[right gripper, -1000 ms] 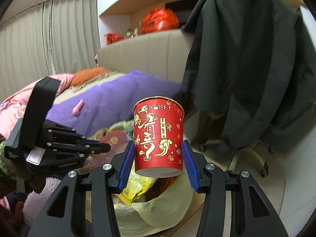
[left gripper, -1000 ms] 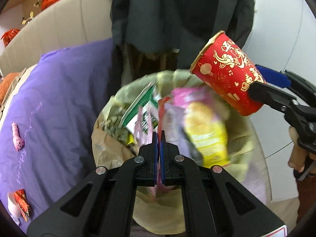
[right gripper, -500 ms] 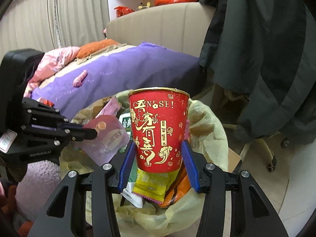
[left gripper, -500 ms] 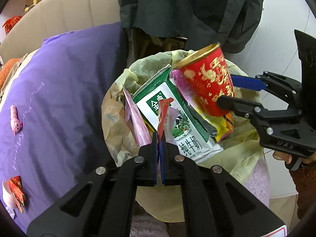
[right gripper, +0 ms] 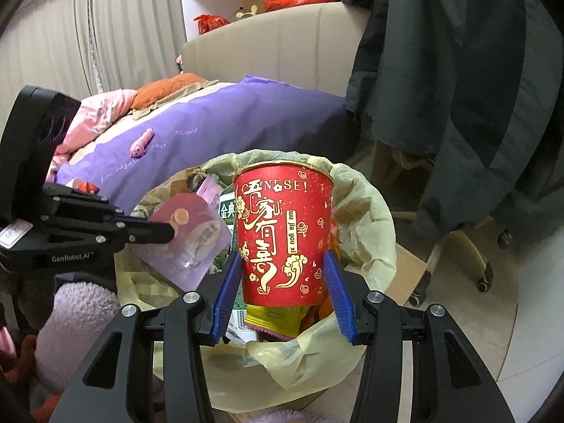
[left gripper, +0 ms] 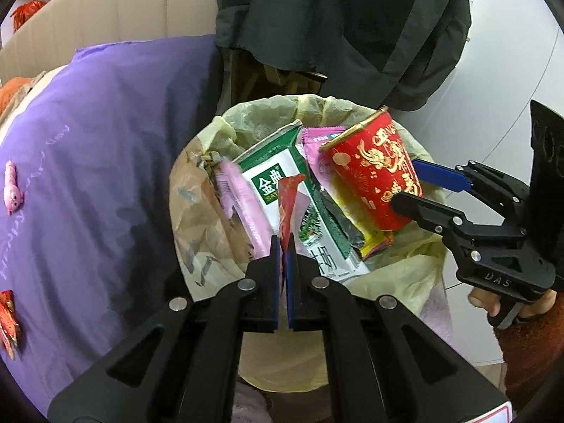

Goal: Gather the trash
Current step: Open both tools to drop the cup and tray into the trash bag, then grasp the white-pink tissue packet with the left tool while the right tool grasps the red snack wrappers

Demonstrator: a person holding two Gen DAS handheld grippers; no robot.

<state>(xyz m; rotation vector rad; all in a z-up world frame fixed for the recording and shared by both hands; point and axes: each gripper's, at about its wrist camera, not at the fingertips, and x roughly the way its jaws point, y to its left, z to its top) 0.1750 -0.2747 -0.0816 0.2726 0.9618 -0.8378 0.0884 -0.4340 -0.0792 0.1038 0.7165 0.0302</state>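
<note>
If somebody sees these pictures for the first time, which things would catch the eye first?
First the red cup with gold writing, held upright between the right gripper's blue fingers over the full bin. Next, the pink pouch pinched in the left gripper, also above the bin, with the purple blanket beside it.

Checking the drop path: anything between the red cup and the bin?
Nothing blocks it. The cup in the right gripper sits over the open bin, already piled with wrappers and a carton.
</note>
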